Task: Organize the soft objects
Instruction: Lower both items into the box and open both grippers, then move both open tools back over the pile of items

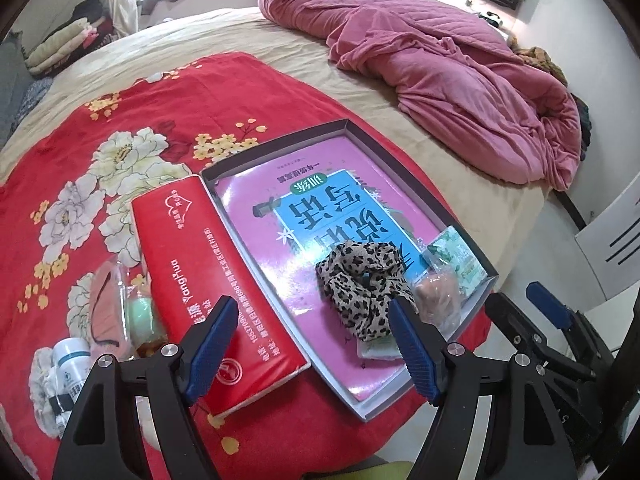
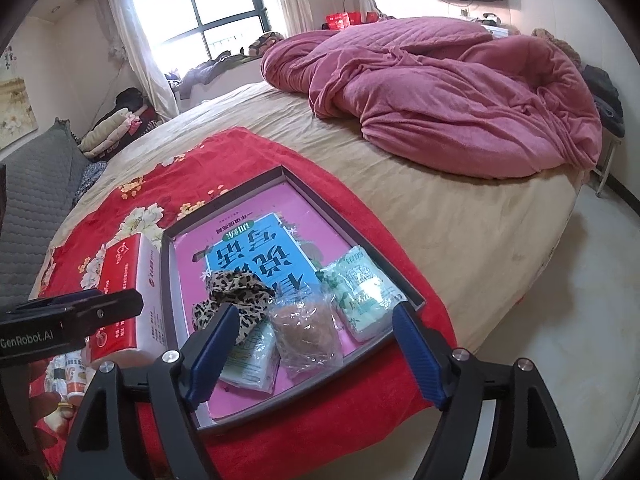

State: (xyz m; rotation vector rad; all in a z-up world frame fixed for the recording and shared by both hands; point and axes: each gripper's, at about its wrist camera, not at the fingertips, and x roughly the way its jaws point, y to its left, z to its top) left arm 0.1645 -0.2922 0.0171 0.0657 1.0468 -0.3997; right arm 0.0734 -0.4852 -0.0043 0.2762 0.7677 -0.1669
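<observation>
A shallow grey tray (image 1: 280, 142) (image 2: 224, 194) with a pink book in it lies on a red floral cloth (image 1: 100, 128) on the bed. In it lie a leopard-print cloth (image 1: 362, 286) (image 2: 236, 300), a clear bag of brownish stuff (image 1: 436, 300) (image 2: 306, 330) and two green-white tissue packs (image 1: 460, 258) (image 2: 366, 296) (image 2: 250, 360). A red tissue box (image 1: 212, 280) (image 2: 128, 280) lies left of the tray. My left gripper (image 1: 316, 350) is open and empty over the tray's near end. My right gripper (image 2: 316, 352) is open and empty over the bag.
Left of the red box lie a pink item in clear wrap (image 1: 106, 308), a green item (image 1: 140, 314) and white bottles (image 1: 70, 364) (image 2: 74, 376). A crumpled pink quilt (image 1: 460, 72) (image 2: 440, 96) covers the far bed. A white chair (image 1: 612, 240) stands right.
</observation>
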